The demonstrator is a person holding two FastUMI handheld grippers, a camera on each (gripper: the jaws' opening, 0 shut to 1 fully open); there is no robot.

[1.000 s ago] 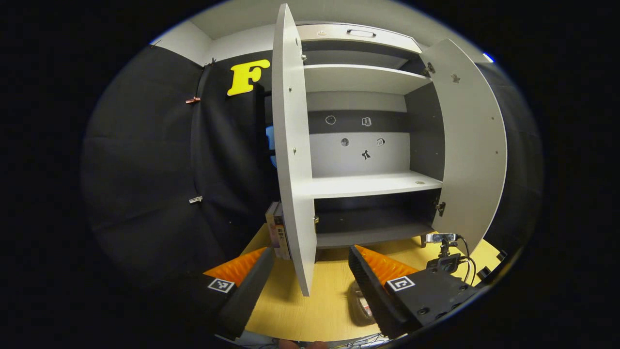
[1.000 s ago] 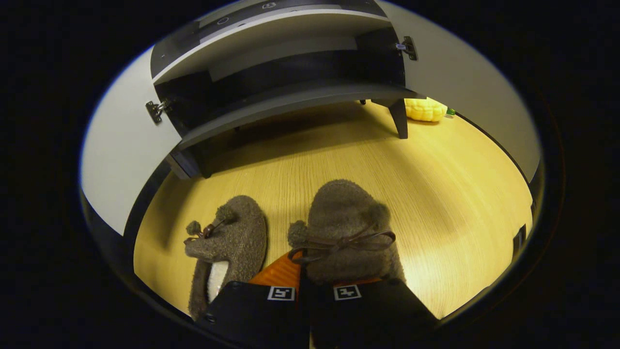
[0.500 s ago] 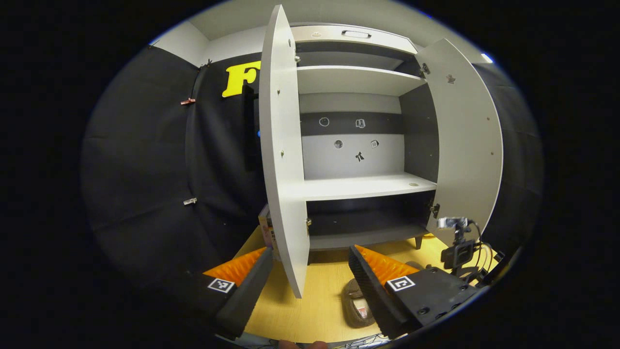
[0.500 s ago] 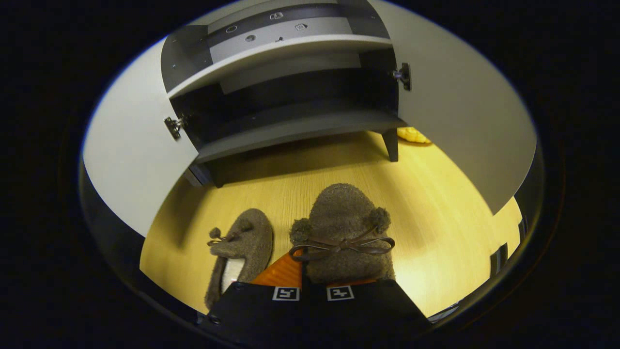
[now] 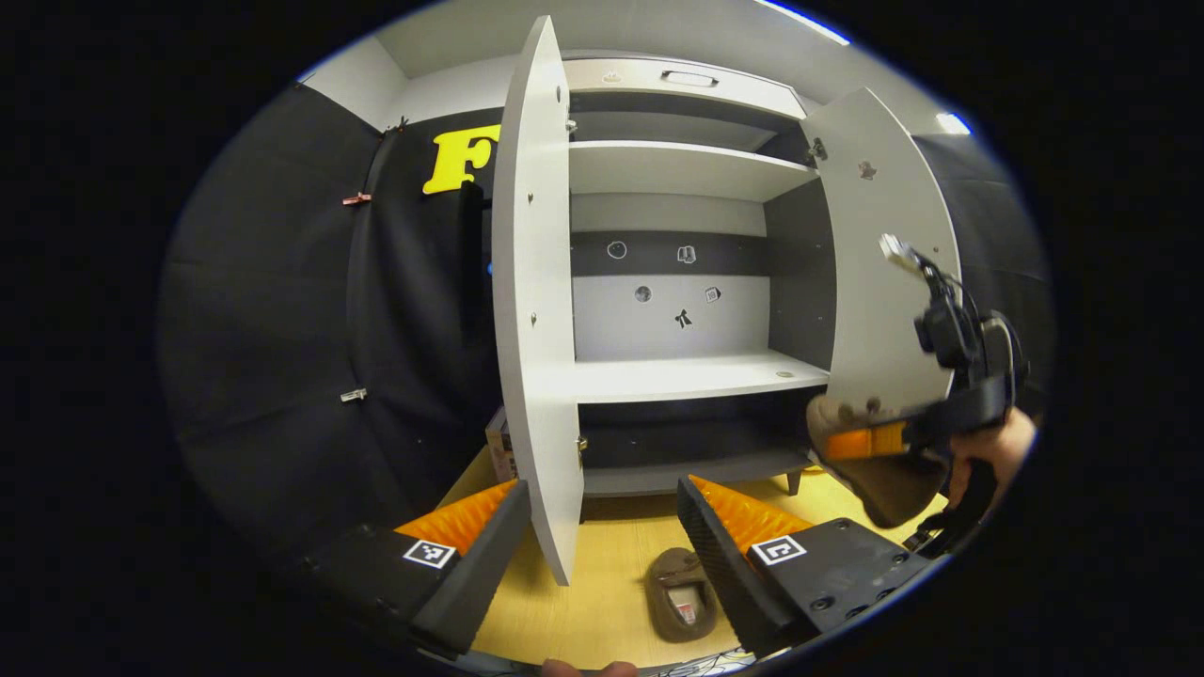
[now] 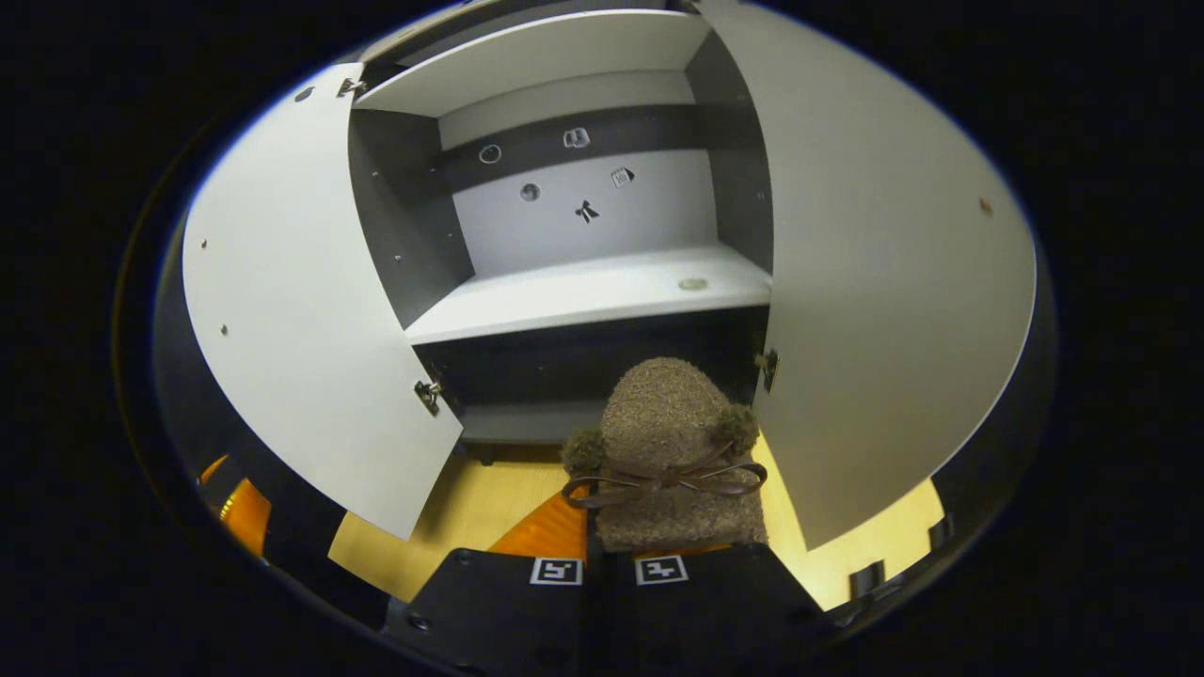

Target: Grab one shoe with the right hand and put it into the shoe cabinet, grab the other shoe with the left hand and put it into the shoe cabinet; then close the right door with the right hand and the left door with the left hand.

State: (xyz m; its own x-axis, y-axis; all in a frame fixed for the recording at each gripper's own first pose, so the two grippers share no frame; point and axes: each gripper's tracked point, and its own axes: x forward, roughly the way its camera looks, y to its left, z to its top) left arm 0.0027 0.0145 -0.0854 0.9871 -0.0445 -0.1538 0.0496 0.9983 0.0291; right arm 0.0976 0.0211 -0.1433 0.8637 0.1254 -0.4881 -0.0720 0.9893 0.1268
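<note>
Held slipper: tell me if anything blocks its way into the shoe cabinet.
Nothing visible does. The right gripper holds the slipper facing the shoe cabinet; both doors stand swung wide and the shelves ahead hold no shoes.

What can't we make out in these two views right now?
- Right gripper grip: right gripper view, the held slipper covers the finger pads and its own heel.
- Floor slipper: left gripper view, the left gripper's right finger hides its side.
- Small marks on the cabinet back panel: both views, too small to identify.
- Box behind the left door: mostly hidden by the door.
</note>
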